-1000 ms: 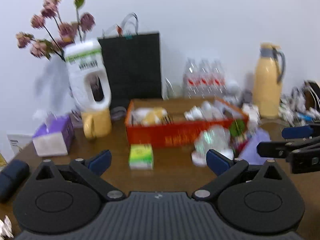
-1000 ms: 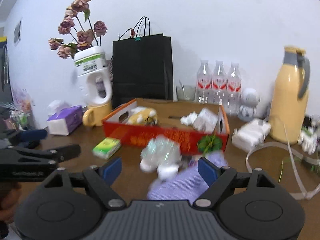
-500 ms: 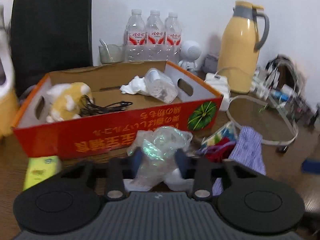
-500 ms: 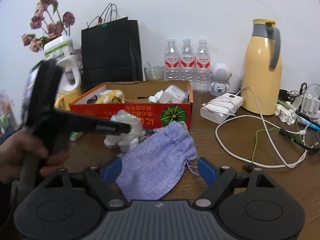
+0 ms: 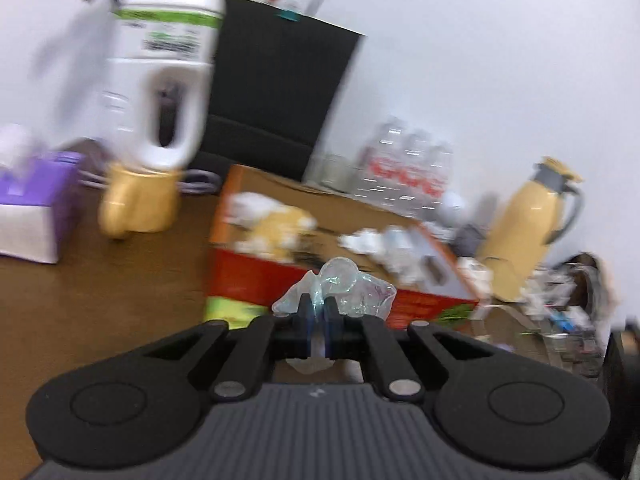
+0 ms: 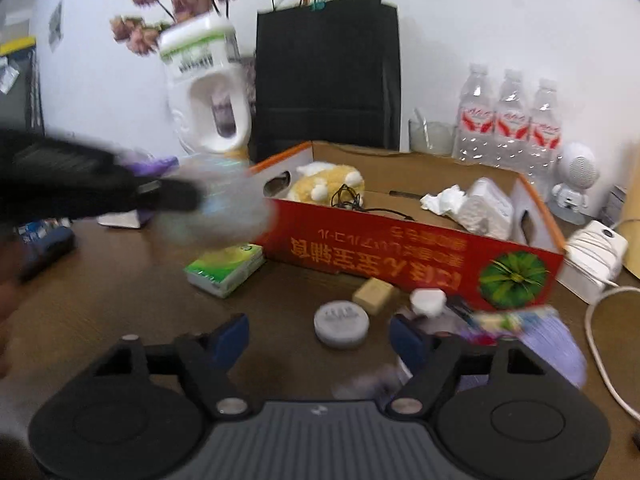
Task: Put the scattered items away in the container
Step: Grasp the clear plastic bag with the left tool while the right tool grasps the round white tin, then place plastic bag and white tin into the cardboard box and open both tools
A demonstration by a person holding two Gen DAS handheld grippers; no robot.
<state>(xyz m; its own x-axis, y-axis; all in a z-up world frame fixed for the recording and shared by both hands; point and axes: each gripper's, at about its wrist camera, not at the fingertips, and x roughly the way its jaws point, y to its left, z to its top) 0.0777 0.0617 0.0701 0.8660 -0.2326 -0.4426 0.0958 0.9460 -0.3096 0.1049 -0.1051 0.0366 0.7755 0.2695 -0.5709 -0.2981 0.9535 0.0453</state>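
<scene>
plastic bag [image 5: 344, 288] sits clamped in the left gripper [image 5: 318, 312], lifted before the red box [image 6: 420, 248]. right gripper [image 6: 320, 336] jaws are closing, nothing pressed, over a grey lid [image 6: 341, 323].

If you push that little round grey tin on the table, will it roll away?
Probably not. The round grey tin lies flat on its wide face on the table, so it would likely slide rather than roll. It looks low and squat, so tipping seems unlikely. Its smooth lid may be slippery for the right gripper, whose jaws are closing with nothing between them.
</scene>
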